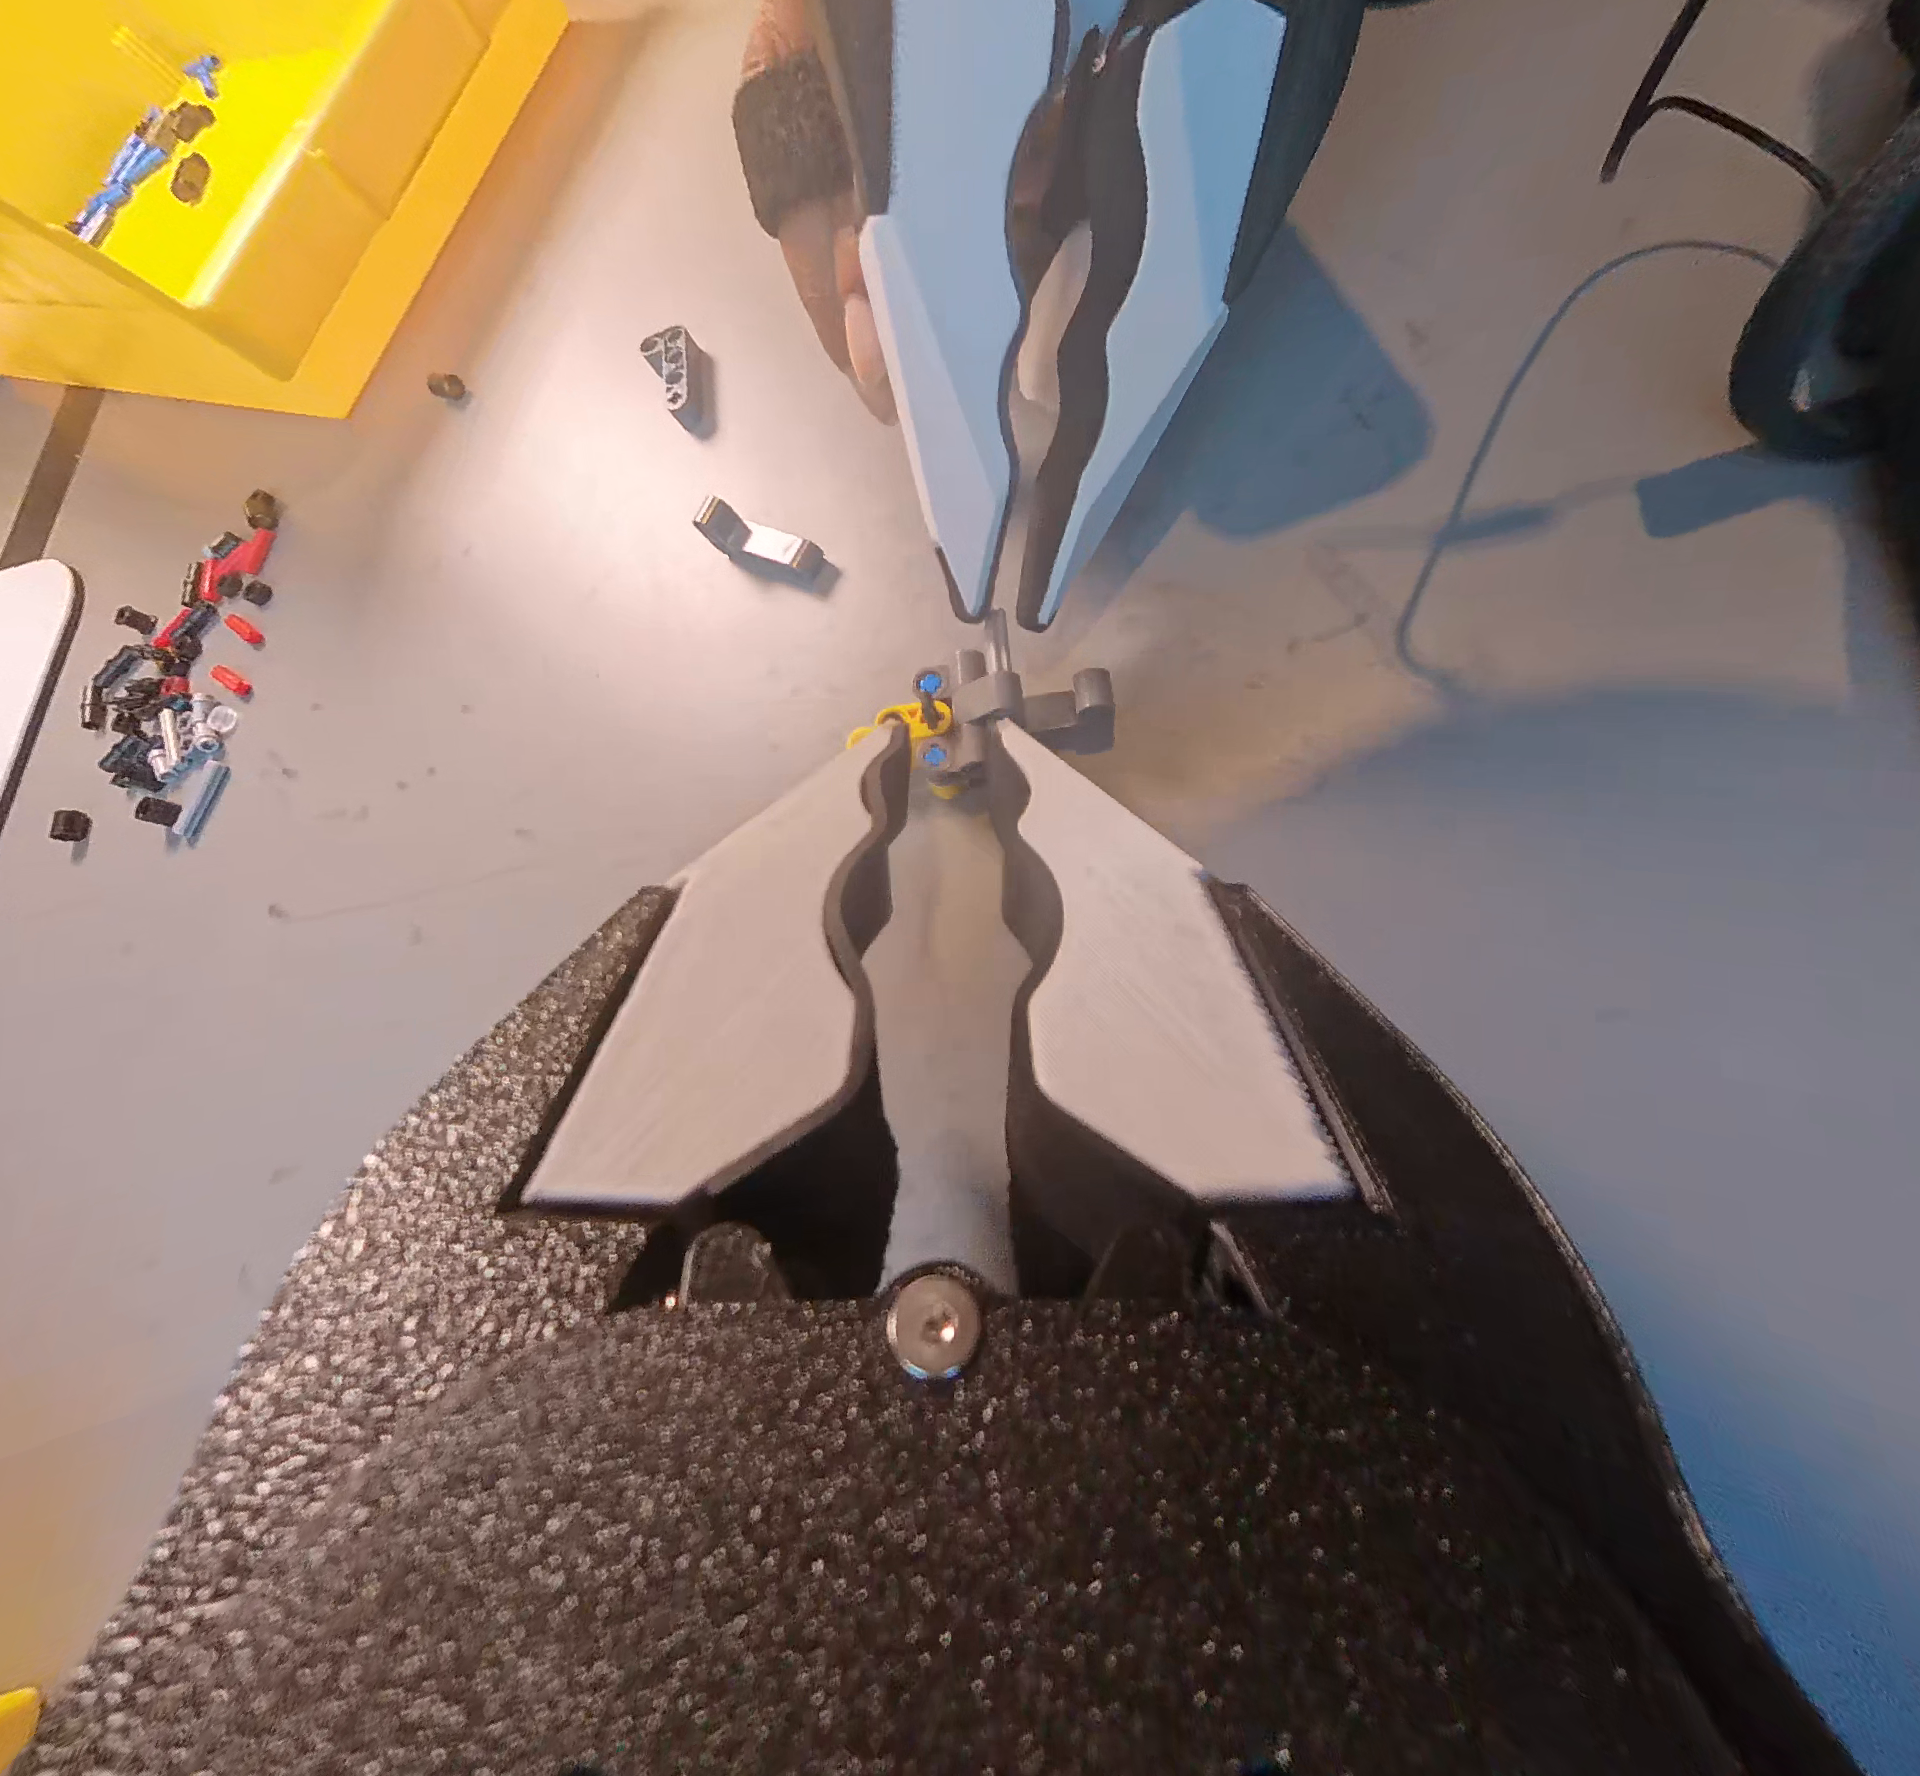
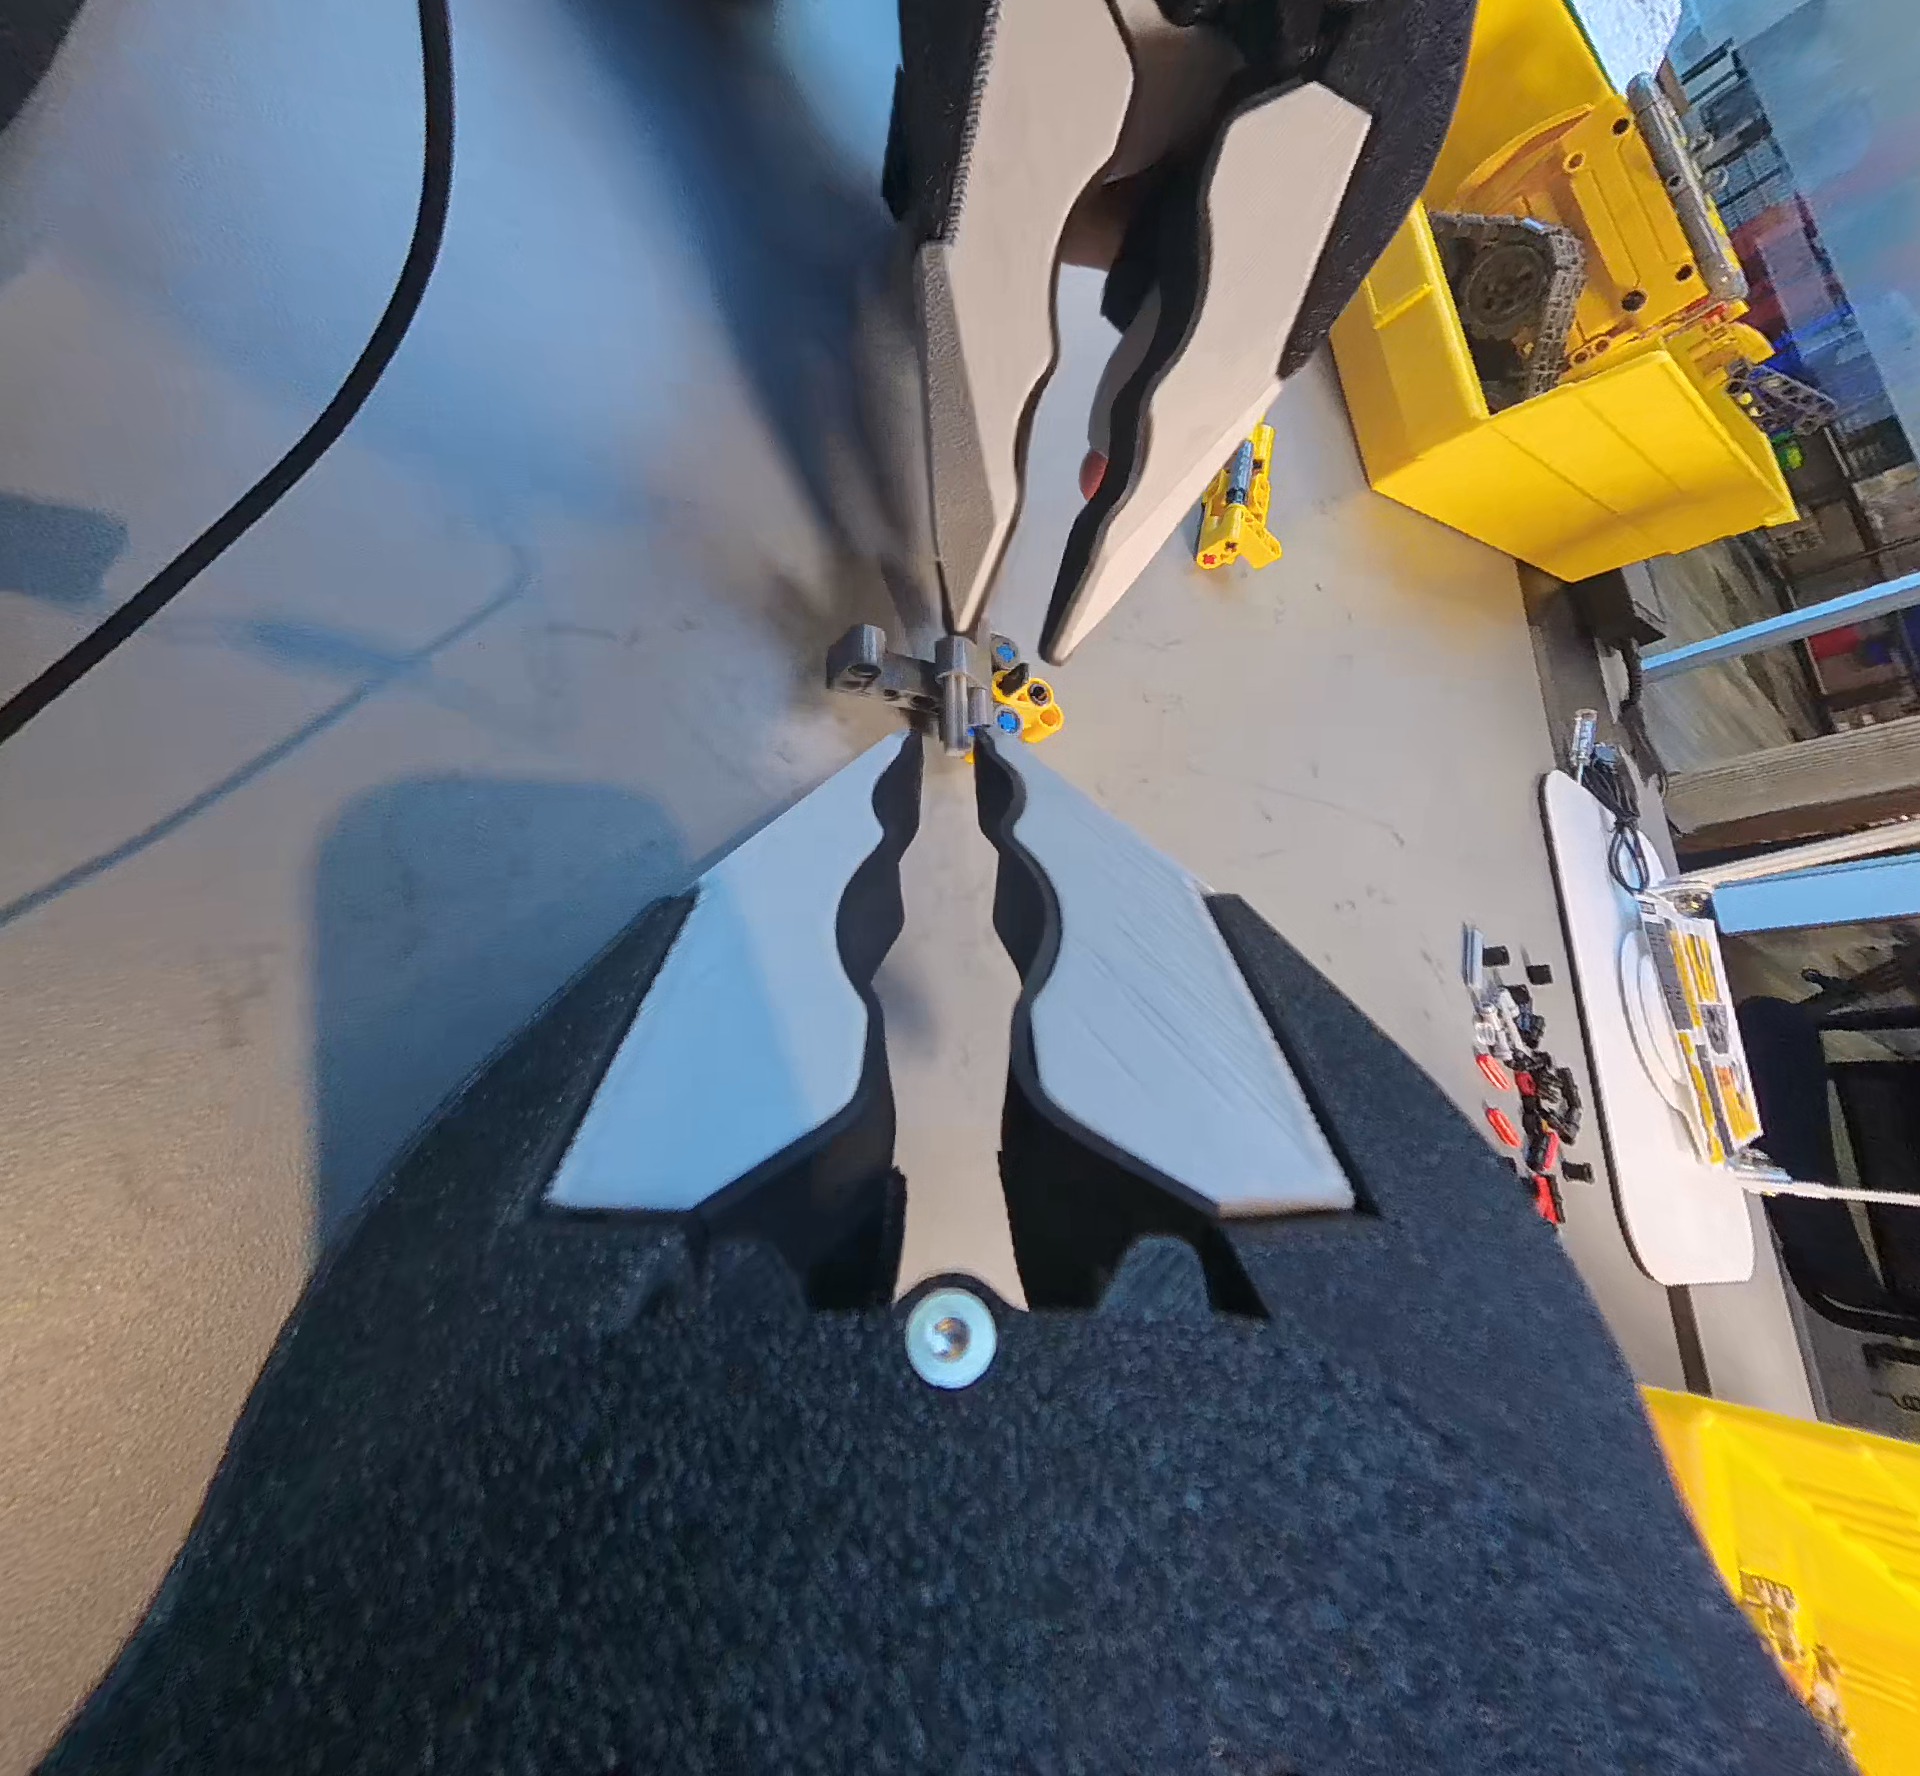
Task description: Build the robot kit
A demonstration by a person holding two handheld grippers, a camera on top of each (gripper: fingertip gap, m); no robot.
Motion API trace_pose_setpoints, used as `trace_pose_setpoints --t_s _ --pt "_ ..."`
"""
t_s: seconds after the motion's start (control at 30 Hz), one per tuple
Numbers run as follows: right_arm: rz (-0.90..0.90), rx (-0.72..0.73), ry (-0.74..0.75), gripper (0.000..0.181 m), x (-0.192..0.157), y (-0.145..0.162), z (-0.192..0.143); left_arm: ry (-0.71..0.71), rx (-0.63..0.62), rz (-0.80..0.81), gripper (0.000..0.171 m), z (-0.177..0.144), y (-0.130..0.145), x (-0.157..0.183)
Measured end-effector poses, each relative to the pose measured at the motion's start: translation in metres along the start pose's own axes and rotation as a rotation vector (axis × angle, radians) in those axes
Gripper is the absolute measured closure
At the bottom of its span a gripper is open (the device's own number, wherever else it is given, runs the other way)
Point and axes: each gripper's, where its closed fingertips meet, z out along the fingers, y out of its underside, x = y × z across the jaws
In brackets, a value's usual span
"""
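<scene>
holding one small grey and yellow brick piece (image 1: 961, 718) at mid frame, left gripper (image 1: 940, 755) from below, right gripper (image 1: 1003, 620) from above, both jaws pinched on it.

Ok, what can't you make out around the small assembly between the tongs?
- Left wrist view: left tongs cover the near end of the small grey-and-yellow plastic brick assembly.
- Right wrist view: right tongs hide their contact with it.
- Pile of tiny red, black and grey pins: too small to identify.
</scene>
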Motion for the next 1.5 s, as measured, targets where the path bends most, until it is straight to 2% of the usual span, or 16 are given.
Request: trace_pose_setpoints --t_s 0.1,0.6,0.97,1.17,1.37,1.5 --pt "-0.006 0.012 -0.003 0.177 -0.001 -0.002 0.001 0.015 -0.01 0.007 0.162 0.001 0.003 0.003" --pt "0.034 0.025 -0.015 0.179 -0.003 -0.004 0.002 -0.003 -0.049 0.035 0.167 0.003 0.003 0.006" --pt "0.067 0.003 0.006 0.179 -0.004 -0.004 0.003 -0.032 -0.052 -0.045 0.168 0.003 0.004 0.005" --pt "0.084 0.009 0.003 0.18 -0.003 -0.003 0.004 0.013 -0.031 -0.153 0.169 0.003 0.003 0.005" --pt "0.227 0.063 -0.039 0.179 0.01 -0.006 0.001 0.127 0.066 -0.395 0.166 -0.004 -0.003 -0.002" --pt "0.287 0.109 -0.008 0.179 0.022 -0.01 -0.004 0.174 0.208 -0.5 0.143 -0.02 -0.019 -0.009"
